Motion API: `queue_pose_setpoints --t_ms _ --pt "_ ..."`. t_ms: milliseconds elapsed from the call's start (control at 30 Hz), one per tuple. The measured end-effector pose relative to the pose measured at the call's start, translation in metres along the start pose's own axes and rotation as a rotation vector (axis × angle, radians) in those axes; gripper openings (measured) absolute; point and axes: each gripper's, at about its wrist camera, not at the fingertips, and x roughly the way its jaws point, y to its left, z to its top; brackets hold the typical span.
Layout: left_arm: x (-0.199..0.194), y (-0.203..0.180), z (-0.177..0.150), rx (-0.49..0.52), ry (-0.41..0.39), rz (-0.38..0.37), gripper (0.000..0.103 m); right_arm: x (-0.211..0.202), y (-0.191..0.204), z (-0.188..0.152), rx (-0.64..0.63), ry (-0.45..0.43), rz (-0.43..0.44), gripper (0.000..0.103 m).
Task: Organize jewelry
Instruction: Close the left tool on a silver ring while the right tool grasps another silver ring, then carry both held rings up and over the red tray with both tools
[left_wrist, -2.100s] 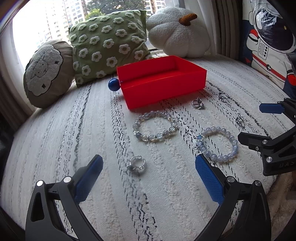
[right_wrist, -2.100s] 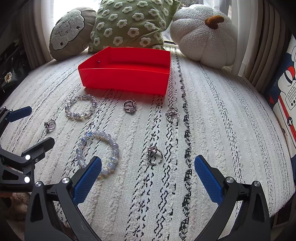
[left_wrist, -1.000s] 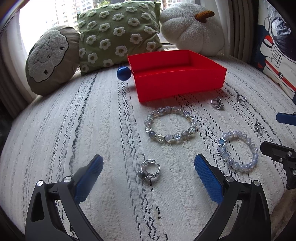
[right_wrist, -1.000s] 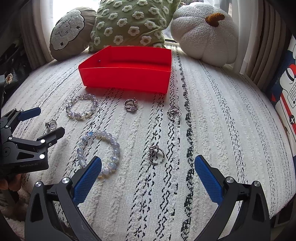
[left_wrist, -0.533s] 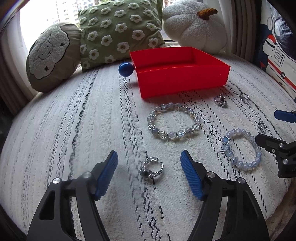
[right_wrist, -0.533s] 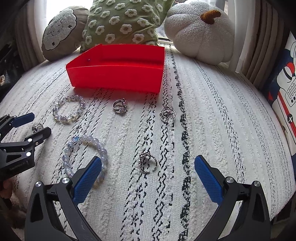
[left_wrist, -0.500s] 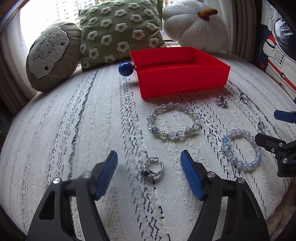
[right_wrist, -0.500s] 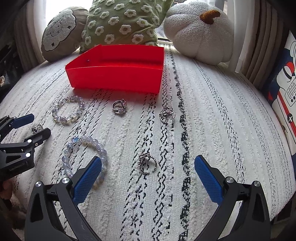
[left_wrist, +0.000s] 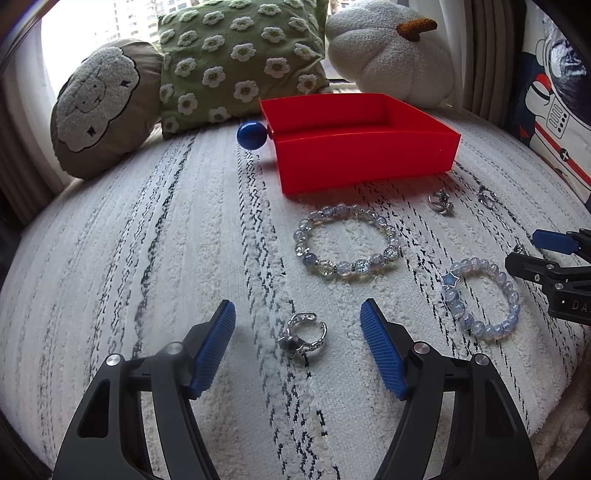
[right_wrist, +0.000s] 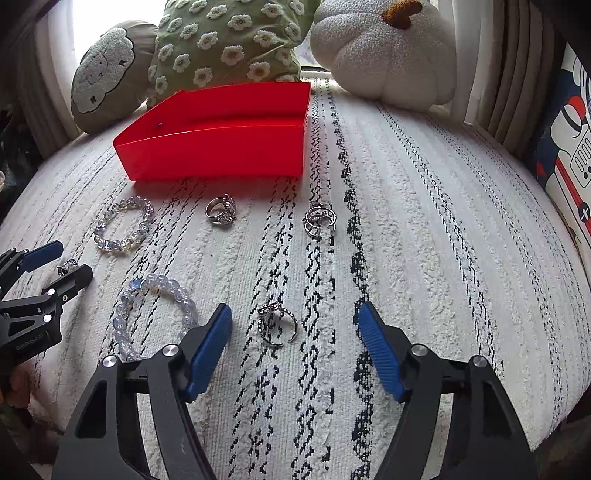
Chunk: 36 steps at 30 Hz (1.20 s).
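A red box (left_wrist: 364, 147) stands open on the white striped rug; it also shows in the right wrist view (right_wrist: 218, 136). My left gripper (left_wrist: 299, 341) is open, its blue pads on either side of a silver ring (left_wrist: 303, 338) without touching it. My right gripper (right_wrist: 293, 339) is open around another silver ring (right_wrist: 277, 326). Two bead bracelets (left_wrist: 345, 242) (left_wrist: 480, 295) lie between the grippers. Two more rings (right_wrist: 221, 212) (right_wrist: 319, 219) lie in front of the box.
A blue ball knob (left_wrist: 252, 135) sits at the box's left corner. A sheep cushion (left_wrist: 99, 105), a green flower cushion (left_wrist: 240, 59) and a white pumpkin cushion (left_wrist: 391, 55) line the back. An astronaut cushion (left_wrist: 557, 103) stands at the right.
Both grippers have moved forward and lower over their rings. The left jaws narrowed about half a second ago; the right jaws have narrowed since then.
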Motion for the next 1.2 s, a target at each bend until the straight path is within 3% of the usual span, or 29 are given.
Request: queue_pose_setpoints --t_ms 267,400,467,733,1200 --pt "-0.002 -0.003 0.0 0.005 0.001 -0.04 0.051 -0.004 0.002 0.0 -0.015 -0.02 0.012 0.04" --pt "-0.003 -0.005 0.0 0.01 0.004 -0.068 0.039 -0.006 0.002 -0.001 -0.019 -0.025 0.005 0.033" --pt "-0.003 -0.006 -0.001 0.011 0.005 -0.077 0.036 -0.006 0.003 0.0 -0.019 -0.024 0.031 0.02" --pt "-0.004 -0.006 0.0 0.006 0.007 -0.113 0.02 -0.01 0.007 0.0 -0.035 -0.036 0.028 0.02" --pt "-0.026 -0.005 0.004 0.018 -0.049 -0.106 0.02 -0.029 0.004 0.001 -0.018 -0.09 0.074 0.02"
